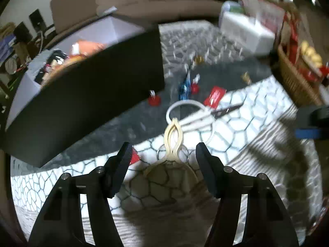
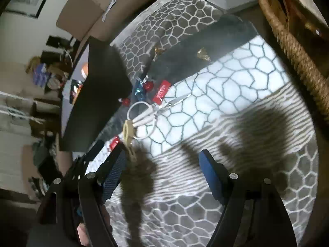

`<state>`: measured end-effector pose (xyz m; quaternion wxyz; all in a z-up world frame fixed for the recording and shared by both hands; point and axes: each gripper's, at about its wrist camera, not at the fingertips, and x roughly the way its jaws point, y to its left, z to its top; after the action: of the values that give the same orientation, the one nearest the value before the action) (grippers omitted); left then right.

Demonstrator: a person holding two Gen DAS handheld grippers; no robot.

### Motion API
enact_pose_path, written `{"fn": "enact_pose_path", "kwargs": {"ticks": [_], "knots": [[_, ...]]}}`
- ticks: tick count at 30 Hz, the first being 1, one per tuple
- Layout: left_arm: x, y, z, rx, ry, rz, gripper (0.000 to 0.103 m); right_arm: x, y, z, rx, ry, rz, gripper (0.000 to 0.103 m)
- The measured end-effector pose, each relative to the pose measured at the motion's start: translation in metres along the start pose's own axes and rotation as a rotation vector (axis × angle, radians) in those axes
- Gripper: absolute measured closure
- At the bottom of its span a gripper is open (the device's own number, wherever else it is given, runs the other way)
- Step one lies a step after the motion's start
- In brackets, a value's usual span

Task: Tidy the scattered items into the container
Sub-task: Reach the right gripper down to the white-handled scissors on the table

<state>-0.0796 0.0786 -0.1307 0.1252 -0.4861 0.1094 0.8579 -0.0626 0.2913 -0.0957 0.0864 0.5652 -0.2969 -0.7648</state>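
The black box hides most of its contents – only an orange packet and blurred wrappers peek out. Small blue and red items beyond the scissors smear unreadably.

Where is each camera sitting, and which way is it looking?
Left wrist: sits on the left gripper, looking down along its open black fingers at a cream clip, white scissors and the black box.
Right wrist: sits on the right gripper, looking down at the patterned rug; its blue-padded fingers show, plus the left gripper at lower left.
Both views share the scissors, clip, box and rug.
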Motion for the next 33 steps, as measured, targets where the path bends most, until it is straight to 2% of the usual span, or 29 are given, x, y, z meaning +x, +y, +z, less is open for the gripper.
{"fn": "enact_pose_path", "kwargs": {"ticks": [1, 4, 5, 10, 12, 13, 18, 20, 22, 26, 28, 30, 33], "knots": [[0.004, -0.003, 0.000, 0.010, -0.001, -0.004, 0.042, 0.000, 0.003, 0.000, -0.019, -0.003, -0.025, 0.026], [0.011, -0.009, 0.002, 0.016, -0.034, 0.075, 0.042, 0.000, 0.014, -0.002, -0.083, -0.031, -0.133, 0.026], [0.016, -0.008, 0.005, 0.005, -0.034, 0.059, 0.042, 0.000, 0.019, -0.003, -0.109, -0.038, -0.152, 0.026], [0.045, -0.005, 0.007, -0.059, 0.075, -0.018, 0.043, 0.007, 0.022, -0.002, -0.117, -0.011, -0.117, 0.026], [0.046, -0.004, 0.007, -0.075, 0.079, -0.027, 0.056, 0.009, 0.019, 0.000, -0.111, -0.012, -0.129, 0.026], [0.045, -0.004, 0.008, -0.079, 0.083, -0.032, 0.066, 0.008, 0.019, 0.001, -0.108, -0.012, -0.133, 0.026], [0.038, -0.003, 0.005, -0.099, 0.094, -0.032, 0.066, 0.010, 0.011, 0.001, -0.075, 0.000, -0.118, 0.026], [0.031, 0.002, 0.004, -0.106, 0.112, -0.024, 0.066, 0.012, 0.007, 0.002, -0.049, 0.010, -0.092, 0.026], [0.021, 0.007, 0.003, -0.112, 0.122, -0.019, 0.066, 0.015, 0.001, 0.002, 0.000, 0.026, -0.029, 0.026], [-0.004, 0.023, 0.000, -0.120, 0.122, 0.025, 0.066, 0.027, -0.011, -0.002, 0.157, 0.083, 0.193, 0.025], [-0.019, 0.034, -0.001, -0.145, 0.103, 0.053, 0.066, 0.031, -0.008, -0.004, 0.187, 0.098, 0.282, 0.025], [-0.037, 0.046, -0.005, -0.199, 0.089, 0.063, 0.066, 0.029, 0.007, -0.006, 0.134, 0.081, 0.267, 0.025], [-0.057, 0.053, -0.011, -0.203, 0.082, 0.087, 0.066, 0.027, 0.027, -0.006, 0.052, 0.048, 0.224, 0.025]]}}
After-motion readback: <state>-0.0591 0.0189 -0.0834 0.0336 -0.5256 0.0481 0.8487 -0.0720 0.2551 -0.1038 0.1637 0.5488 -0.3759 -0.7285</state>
